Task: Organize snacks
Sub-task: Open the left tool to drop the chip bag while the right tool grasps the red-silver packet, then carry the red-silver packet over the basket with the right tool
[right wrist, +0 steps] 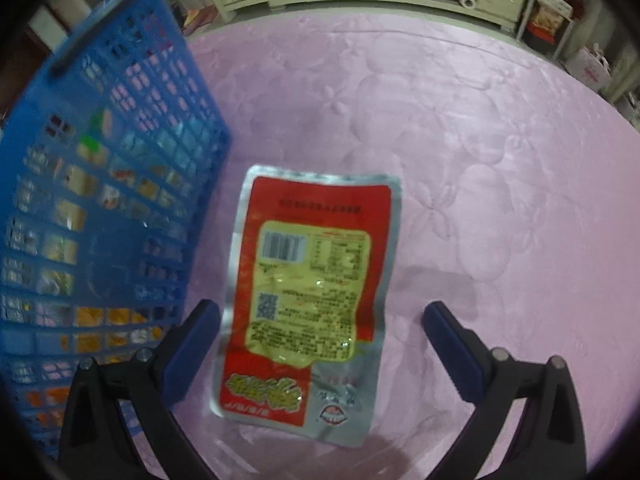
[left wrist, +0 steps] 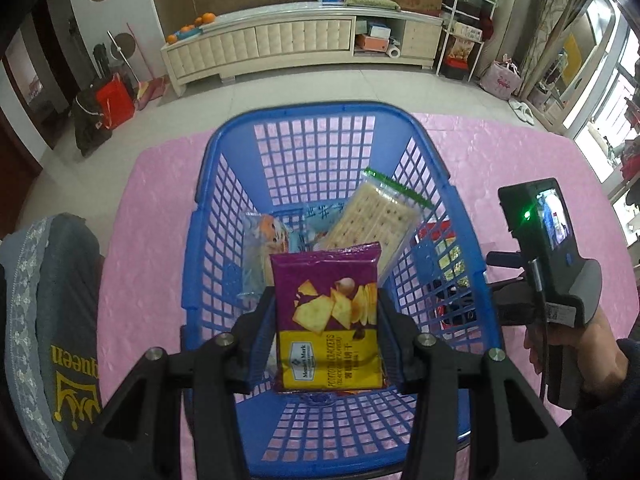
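Observation:
My left gripper (left wrist: 326, 320) is shut on a purple and yellow potato cracker packet (left wrist: 326, 316) and holds it over the blue plastic basket (left wrist: 224, 152). In the basket lie a clear pack of soda crackers (left wrist: 372, 220) and a light blue snack bag (left wrist: 268, 236). My right gripper (right wrist: 320, 320) is open, its fingers on either side of a red and silver snack pouch (right wrist: 308, 280) that lies flat on the pink cloth, just right of the basket (right wrist: 100, 160). The right gripper's body (left wrist: 552, 264) also shows in the left wrist view, to the right of the basket.
The pink quilted tablecloth (right wrist: 480, 160) covers the table. A grey chair cushion (left wrist: 56, 320) is at the left. A cream cabinet (left wrist: 300, 40) stands across the tiled floor beyond the table.

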`<state>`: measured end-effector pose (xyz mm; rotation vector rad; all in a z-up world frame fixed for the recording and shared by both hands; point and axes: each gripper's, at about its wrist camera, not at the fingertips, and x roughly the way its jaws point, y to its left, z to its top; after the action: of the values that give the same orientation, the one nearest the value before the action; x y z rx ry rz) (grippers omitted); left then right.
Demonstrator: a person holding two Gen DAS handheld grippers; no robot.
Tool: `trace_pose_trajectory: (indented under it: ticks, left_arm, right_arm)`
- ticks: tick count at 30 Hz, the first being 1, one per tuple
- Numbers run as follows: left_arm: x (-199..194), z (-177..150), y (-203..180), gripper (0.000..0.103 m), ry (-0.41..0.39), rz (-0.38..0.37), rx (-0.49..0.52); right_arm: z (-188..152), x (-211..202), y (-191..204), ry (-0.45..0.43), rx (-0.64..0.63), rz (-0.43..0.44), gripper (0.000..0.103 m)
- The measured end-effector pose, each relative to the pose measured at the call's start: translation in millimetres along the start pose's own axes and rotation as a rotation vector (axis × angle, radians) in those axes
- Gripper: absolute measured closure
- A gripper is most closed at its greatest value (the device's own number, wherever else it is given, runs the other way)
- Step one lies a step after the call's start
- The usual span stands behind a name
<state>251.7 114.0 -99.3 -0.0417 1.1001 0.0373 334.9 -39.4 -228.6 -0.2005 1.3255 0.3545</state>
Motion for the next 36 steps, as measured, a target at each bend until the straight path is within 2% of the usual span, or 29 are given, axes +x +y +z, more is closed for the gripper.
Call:
trace_pose_trajectory:
  ticks: [3, 6, 9, 10, 12, 14, 17, 23, 28, 31, 36]
  left_arm:
    - [5.3, -2.8, -3.5, 0.058, 0.015, -0.019, 0.012]
    - [6.9, -3.8, -5.9, 0.056, 0.008, -0.021, 0.022]
    - [5.4, -3.5, -6.9, 0.045, 0.0, -0.036, 0.025]
    - [4.7, -3.1, -6.7, 0.036, -0.005, -0.034, 0.027]
    - [1.7, -2.3, -6.5, 0.033, -0.021, -0.02, 0.033]
    - [1.6, -2.9, -5.6, 0.033, -0.025, -0.017, 0.022]
    - [3.0, -6.1, -0.5, 0.033, -0.02, -0.028, -0.013]
    - [-0.2, -17.4, 3.0, 0.033, -0.017, -0.034, -0.034]
    - [-4.2, -26.4, 9.4, 0.033, -0.019, -0.036, -0.06]
    - [-10.4, -30.3, 12.6, 0.033, -0.03, -0.038, -0.067]
    - [-32.7, -37.3, 15.4, 0.033, -0.072, -0.034, -0.072]
  right_arm:
    - [-2.1, 4.5, 8.7, -0.021, -0.05, -0.04, 0.0]
    - [-3.4, 14.3, 16.7, -0.015, -0.103, -0.124, 0.0]
    - [-6.5, 17.1, 21.8, -0.032, -0.121, -0.113, 0.001]
    - [-9.7, 17.6, 23.7, -0.036, -0.138, -0.111, 0.003]
    - [-15.2, 12.2, 23.2, -0.055, -0.179, -0.098, 0.02]
    - [-18.6, 7.2, 28.6, -0.061, -0.22, -0.099, 0.027]
    - [-21.0, -3.3, 28.0, -0.079, -0.253, -0.08, 0.062]
    - [-23.6, -7.3, 22.4, -0.072, -0.272, -0.027, 0.063]
    - [-22.1, -8.8, 23.3, -0.073, -0.291, -0.032, 0.065]
    - [-35.8, -17.0, 22.9, -0.079, -0.279, -0.029, 0.065]
    - [-35.9, -50.5, 19.1, -0.13, -0.246, -0.025, 0.065]
